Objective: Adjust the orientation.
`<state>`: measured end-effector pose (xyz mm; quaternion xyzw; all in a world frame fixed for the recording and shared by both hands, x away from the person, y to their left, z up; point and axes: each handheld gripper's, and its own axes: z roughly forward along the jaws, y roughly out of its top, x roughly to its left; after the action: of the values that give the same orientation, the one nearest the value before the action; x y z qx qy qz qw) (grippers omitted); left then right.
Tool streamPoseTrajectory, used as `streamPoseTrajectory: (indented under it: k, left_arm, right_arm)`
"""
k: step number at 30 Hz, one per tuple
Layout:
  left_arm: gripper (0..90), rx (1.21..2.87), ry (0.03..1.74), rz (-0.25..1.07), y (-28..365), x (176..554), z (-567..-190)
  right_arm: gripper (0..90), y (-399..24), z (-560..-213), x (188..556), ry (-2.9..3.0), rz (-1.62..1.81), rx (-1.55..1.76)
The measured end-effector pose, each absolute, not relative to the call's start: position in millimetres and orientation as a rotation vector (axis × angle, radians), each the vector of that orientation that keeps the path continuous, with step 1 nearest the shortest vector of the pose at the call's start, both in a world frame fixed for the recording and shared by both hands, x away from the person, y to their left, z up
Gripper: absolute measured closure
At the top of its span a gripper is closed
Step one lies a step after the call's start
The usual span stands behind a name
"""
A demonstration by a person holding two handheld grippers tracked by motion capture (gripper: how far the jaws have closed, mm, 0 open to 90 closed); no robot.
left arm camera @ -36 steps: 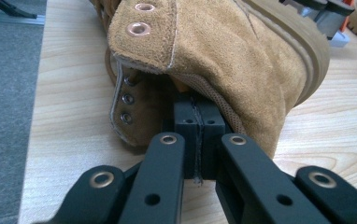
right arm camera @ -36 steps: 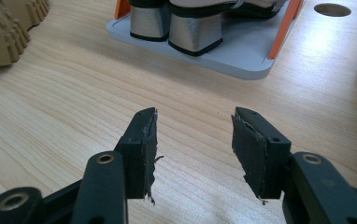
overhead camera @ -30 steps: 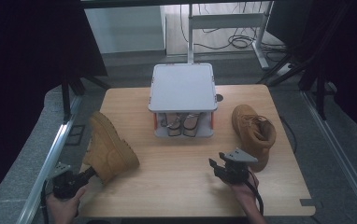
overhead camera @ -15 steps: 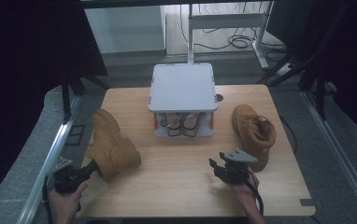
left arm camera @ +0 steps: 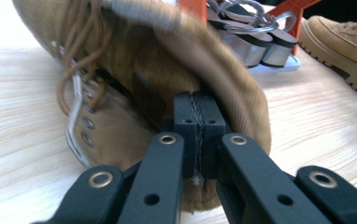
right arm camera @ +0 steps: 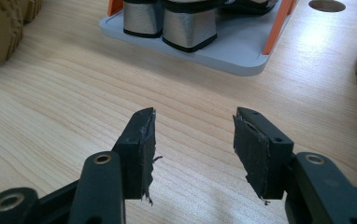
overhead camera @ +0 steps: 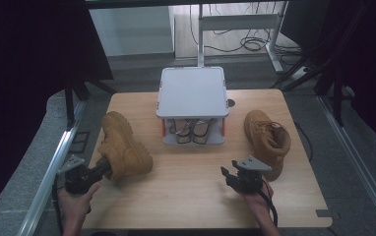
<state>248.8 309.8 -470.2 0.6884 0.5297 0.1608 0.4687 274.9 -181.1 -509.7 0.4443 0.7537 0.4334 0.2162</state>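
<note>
Bare tabletop [overhead camera: 191, 172] at lower centre is open. Blocking: grey rack [overhead camera: 192, 93] at top centre, boot [overhead camera: 267, 140] at right, boot [overhead camera: 122, 147] at left.

Both tongs are black, the left tongs [overhead camera: 93, 172] and right tongs [overhead camera: 227, 176] alike: flat link arms with brass-ringed rivet holes, worn dark pads with frayed edges, a grey three-cornered plate on top, a black cable trailing near each bare forearm.

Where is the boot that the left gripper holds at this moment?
In the high view, the held boot is at the table's left side, left of the grey shoe rack, gripped at its near end by the left gripper.
</note>
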Motion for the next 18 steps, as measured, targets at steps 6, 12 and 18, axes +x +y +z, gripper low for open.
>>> streamPoseTrajectory:
  k: [6,12,18]
  left_arm:
    - [89.4,1.702,1.251,0.371,290,269,-464]
    - [89.4,1.741,1.222,0.392,270,286,-452]
    - [89.5,1.779,1.196,0.359,241,318,-443]
  right_arm:
    - [48.3,-183,-510,276,2.087,1.196,1.242]
    - [48.3,-184,-511,276,2.083,1.193,1.244]
    - [47.8,-184,-513,277,2.09,1.182,1.248]
